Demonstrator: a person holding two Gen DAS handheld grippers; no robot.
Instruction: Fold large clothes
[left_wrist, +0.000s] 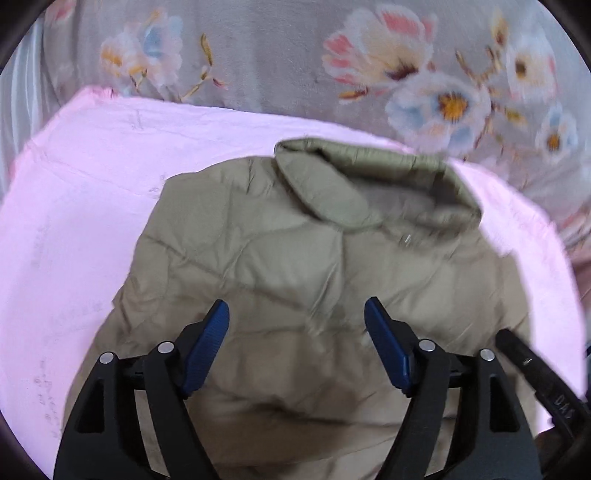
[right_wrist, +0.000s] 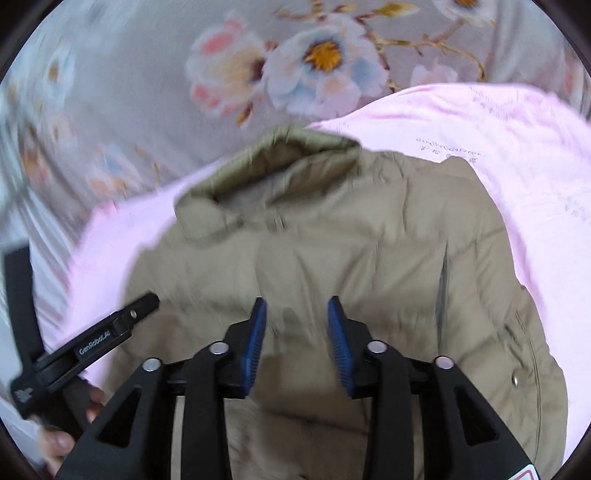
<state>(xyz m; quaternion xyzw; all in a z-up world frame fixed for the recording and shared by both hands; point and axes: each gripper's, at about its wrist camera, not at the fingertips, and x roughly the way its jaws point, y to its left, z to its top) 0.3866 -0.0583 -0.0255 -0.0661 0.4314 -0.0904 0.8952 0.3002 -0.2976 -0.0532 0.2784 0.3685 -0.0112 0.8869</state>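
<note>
A tan padded jacket (left_wrist: 295, 266) lies on a pink sheet (left_wrist: 92, 206), its collar (left_wrist: 369, 173) at the far end. My left gripper (left_wrist: 297, 314) hovers over the jacket's middle, open and empty. In the right wrist view the same jacket (right_wrist: 351, 240) lies with its collar (right_wrist: 266, 166) at the far end. My right gripper (right_wrist: 297, 310) is open and empty above the jacket. The left gripper (right_wrist: 146, 301) shows at the left of the right wrist view; a black part of the right one (left_wrist: 535, 365) shows at the lower right of the left wrist view.
A grey bedspread (left_wrist: 280, 55) with a flower print lies beyond the pink sheet (right_wrist: 498, 140). A snap button (right_wrist: 514, 380) and a pocket seam (right_wrist: 441, 288) show on the jacket's right side. A hand (right_wrist: 59, 439) holds the left gripper.
</note>
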